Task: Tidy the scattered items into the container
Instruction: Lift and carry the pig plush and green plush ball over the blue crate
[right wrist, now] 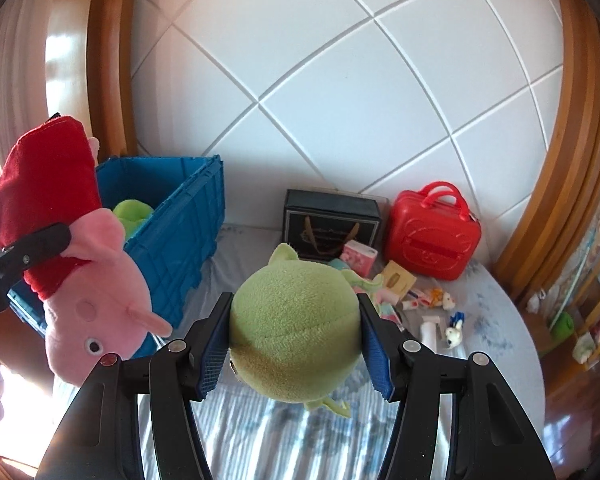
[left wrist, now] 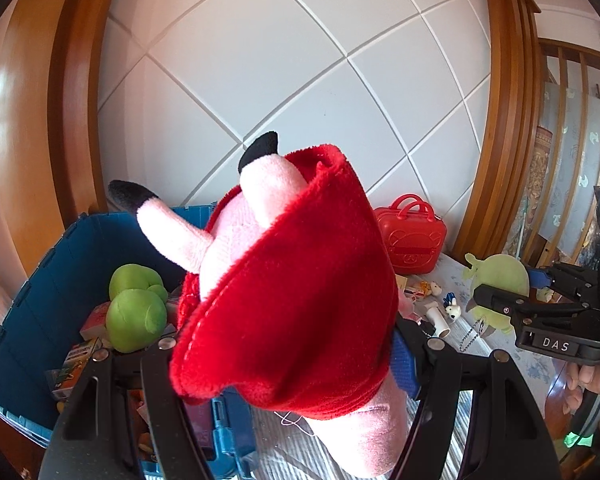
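Observation:
My left gripper (left wrist: 296, 354) is shut on a pink pig plush in a red dress (left wrist: 300, 280), held upside down with its black-tipped legs up. It hangs beside the near corner of the blue crate (left wrist: 40, 280), which holds a green plush (left wrist: 136, 316) and several small boxes. In the right wrist view my right gripper (right wrist: 294, 340) is shut on a round green plush (right wrist: 292, 320), its blue pads (right wrist: 210, 344) pressing both sides, above the striped sheet. The same view shows the pig plush (right wrist: 96, 296) and the crate (right wrist: 180, 220) at the left.
A red toy suitcase (right wrist: 432, 232) and a black gift box (right wrist: 332, 220) stand against the white padded wall. Several small items lie before them: a pink box (right wrist: 358, 258), a white tube (right wrist: 430, 330), tiny figurines (right wrist: 454, 334). A hand (left wrist: 592, 392) holds the right gripper.

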Demonstrator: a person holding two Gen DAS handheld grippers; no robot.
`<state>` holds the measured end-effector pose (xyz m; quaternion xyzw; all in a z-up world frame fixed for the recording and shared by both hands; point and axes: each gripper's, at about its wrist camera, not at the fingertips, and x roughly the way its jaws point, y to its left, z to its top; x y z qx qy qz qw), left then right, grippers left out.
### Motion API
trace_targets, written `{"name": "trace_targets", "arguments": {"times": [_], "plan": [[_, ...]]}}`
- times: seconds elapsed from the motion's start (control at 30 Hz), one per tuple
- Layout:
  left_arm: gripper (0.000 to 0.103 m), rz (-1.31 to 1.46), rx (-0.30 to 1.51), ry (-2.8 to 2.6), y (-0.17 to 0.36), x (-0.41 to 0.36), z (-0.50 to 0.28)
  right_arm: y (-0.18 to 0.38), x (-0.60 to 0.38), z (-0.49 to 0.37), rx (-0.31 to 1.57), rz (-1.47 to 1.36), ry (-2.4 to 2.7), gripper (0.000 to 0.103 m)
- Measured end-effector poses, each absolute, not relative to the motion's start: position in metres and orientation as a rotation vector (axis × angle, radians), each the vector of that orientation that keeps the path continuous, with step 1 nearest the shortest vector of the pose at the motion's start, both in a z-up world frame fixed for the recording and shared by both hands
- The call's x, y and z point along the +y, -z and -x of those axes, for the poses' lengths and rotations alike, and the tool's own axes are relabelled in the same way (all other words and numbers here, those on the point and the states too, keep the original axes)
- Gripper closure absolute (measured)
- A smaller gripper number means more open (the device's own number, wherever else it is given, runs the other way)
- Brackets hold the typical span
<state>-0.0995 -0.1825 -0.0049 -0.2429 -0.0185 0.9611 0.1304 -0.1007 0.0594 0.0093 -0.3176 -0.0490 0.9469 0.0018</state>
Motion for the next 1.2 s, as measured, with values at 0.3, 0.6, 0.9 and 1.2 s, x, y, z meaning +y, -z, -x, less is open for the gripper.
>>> {"name": "trace_targets", "arguments": {"times": [0.3, 0.6, 0.9, 1.2], "plan": [[0.032, 0.705, -0.090, -2.871, 0.006, -0.260, 0.109, -0.024, -0.021, 0.134, -0.250, 0.999, -3.039, 0.045], [0.032, 0.739, -0.133, -2.991, 0.018, -0.341, 0.116, -0.026, -0.108, 0.170, -0.344, 1.017, -3.166, 0.045], [0.032, 0.835, -0.152, -3.055, 0.032, -0.388, 0.131, -0.017, -0.176, 0.199, -0.442, 1.103, -3.232, 0.045], [0.032, 0.927, -0.146, -3.098, 0.043, -0.414, 0.140, -0.005, -0.218, 0.219, -0.488, 1.216, -3.260, 0.045]]}}
